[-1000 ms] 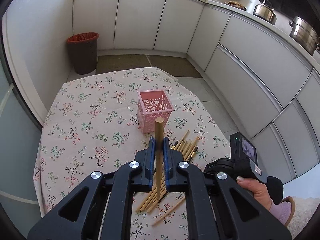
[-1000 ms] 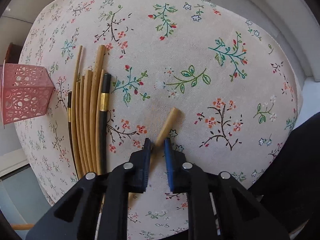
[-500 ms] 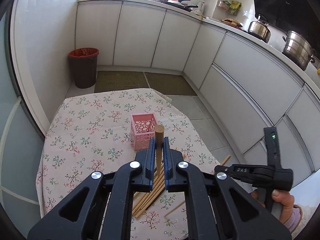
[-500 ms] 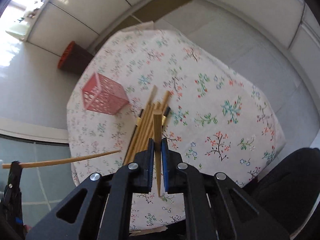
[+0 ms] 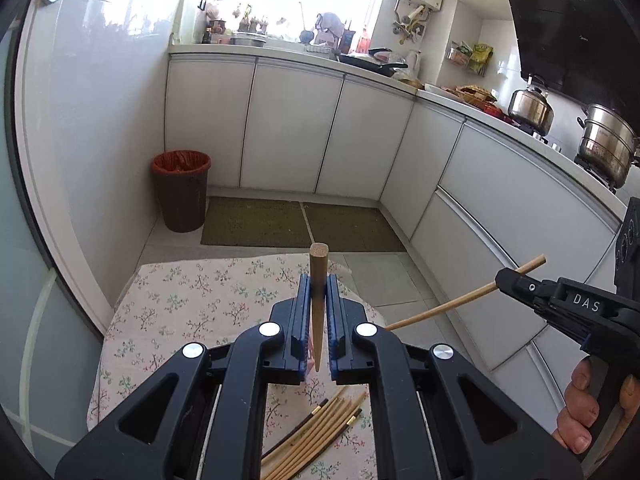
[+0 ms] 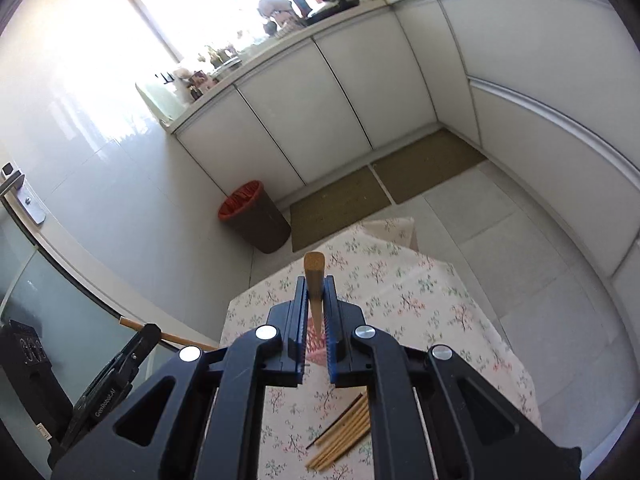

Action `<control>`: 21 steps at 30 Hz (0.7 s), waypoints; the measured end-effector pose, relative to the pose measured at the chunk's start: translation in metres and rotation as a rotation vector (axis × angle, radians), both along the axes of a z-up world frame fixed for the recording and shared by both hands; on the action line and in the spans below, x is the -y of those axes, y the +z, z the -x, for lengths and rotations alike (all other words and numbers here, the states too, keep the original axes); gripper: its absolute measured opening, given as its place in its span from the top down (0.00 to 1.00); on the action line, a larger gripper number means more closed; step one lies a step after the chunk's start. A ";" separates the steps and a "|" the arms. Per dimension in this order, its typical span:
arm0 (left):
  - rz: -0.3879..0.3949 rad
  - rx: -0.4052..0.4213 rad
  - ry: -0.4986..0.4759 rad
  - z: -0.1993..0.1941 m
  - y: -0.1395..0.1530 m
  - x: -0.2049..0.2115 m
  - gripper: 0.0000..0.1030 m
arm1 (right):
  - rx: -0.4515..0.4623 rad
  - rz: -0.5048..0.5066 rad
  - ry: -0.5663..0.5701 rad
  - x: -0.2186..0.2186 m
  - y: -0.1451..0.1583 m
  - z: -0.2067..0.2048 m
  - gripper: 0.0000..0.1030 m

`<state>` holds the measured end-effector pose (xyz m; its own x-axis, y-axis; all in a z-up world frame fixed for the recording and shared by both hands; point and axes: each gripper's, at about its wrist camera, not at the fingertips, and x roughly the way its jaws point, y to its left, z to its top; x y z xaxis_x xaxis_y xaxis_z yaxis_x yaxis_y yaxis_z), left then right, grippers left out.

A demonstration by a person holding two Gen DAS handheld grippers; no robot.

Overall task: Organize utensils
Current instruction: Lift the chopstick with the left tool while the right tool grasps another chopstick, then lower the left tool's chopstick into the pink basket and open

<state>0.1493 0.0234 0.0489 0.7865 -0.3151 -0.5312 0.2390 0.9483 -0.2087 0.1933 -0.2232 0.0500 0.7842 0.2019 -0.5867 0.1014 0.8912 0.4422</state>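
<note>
A kitchen of white cabinets (image 5: 292, 128) wraps round two sides of the room, a brown bin with a red liner (image 5: 182, 190) standing in the corner beside woven floor mats (image 5: 296, 224), and in the foreground sits a small desk (image 5: 192, 304) under a flowered cloth. On the cloth, near its front edge, lies a loose bundle of chopsticks (image 5: 316, 432), most pale wood and a couple dark with gold bands, waiting to be sorted. A pink perforated holder (image 6: 316, 350), the likely home for them, shows only as a sliver between the right gripper's jaws, so its exact place on the desk cannot be told. The left gripper (image 5: 319, 292) is clamped narrow on a single wooden chopstick (image 5: 319, 264), thick end up and the taper pointing down. The right gripper (image 6: 316, 292) pinches a second chopstick (image 6: 314, 270) the same way, and the left wrist view shows that stick (image 5: 460, 304) slanting out below its jaws. Both are held well clear of the desk, each near the thick end, a grip that probably keeps the points free to be lowered into the holder. A person's hand (image 5: 580, 412) wraps the right gripper's handle at the lower right edge.
</note>
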 end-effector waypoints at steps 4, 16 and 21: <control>-0.010 0.004 0.021 -0.015 -0.006 0.004 0.94 | 0.009 0.035 0.031 -0.014 0.003 -0.026 0.92; -0.019 -0.060 0.083 -0.078 -0.073 0.000 0.93 | -0.038 0.097 0.071 -0.042 -0.045 -0.085 0.92; -0.018 -0.083 0.094 -0.086 -0.079 -0.005 0.93 | -0.065 0.105 0.081 -0.046 -0.062 -0.091 0.92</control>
<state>0.2351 0.0282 -0.0304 0.7654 -0.2317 -0.6003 0.1312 0.9695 -0.2069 0.2840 -0.1771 -0.0115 0.7276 0.1977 -0.6569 0.0526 0.9387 0.3407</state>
